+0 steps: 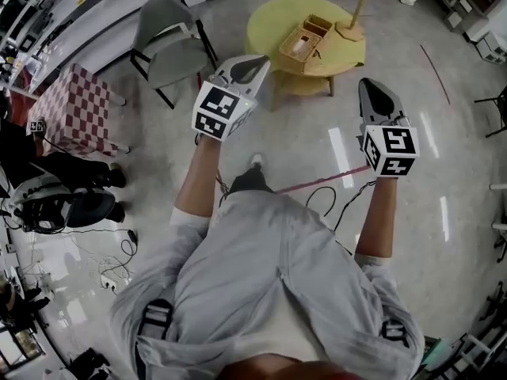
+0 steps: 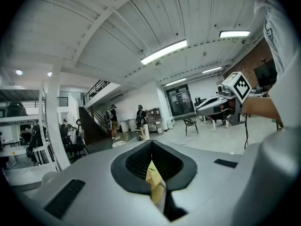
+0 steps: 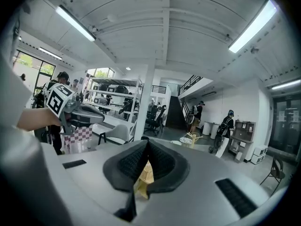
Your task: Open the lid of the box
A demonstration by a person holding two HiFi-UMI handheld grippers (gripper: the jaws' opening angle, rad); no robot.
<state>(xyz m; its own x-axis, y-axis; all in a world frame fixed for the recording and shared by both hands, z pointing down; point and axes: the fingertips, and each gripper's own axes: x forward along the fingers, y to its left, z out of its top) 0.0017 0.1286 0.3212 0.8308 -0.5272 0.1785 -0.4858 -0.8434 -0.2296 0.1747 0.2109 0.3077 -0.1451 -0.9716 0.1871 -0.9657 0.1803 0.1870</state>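
A wooden box [image 1: 305,42] with compartments sits on a round yellow table [image 1: 269,18] at the far end of the head view. Both grippers are held up in the air, well short of the table and touching nothing. My left gripper [image 1: 257,62] points toward the table's near left side with its jaws shut and empty. My right gripper [image 1: 372,85] hangs to the right of the table, also shut and empty. In the left gripper view the left gripper [image 2: 151,145] has its jaws meeting at the tips, and so does the right gripper [image 3: 147,142] in the right gripper view.
A wooden stand [image 1: 352,22] rises beside the box on the table. A grey chair [image 1: 170,42] stands left of the table, and a red-checked table [image 1: 75,109] further left. A black cable [image 1: 325,196] and a red line cross the floor. People stand far off [image 2: 113,119].
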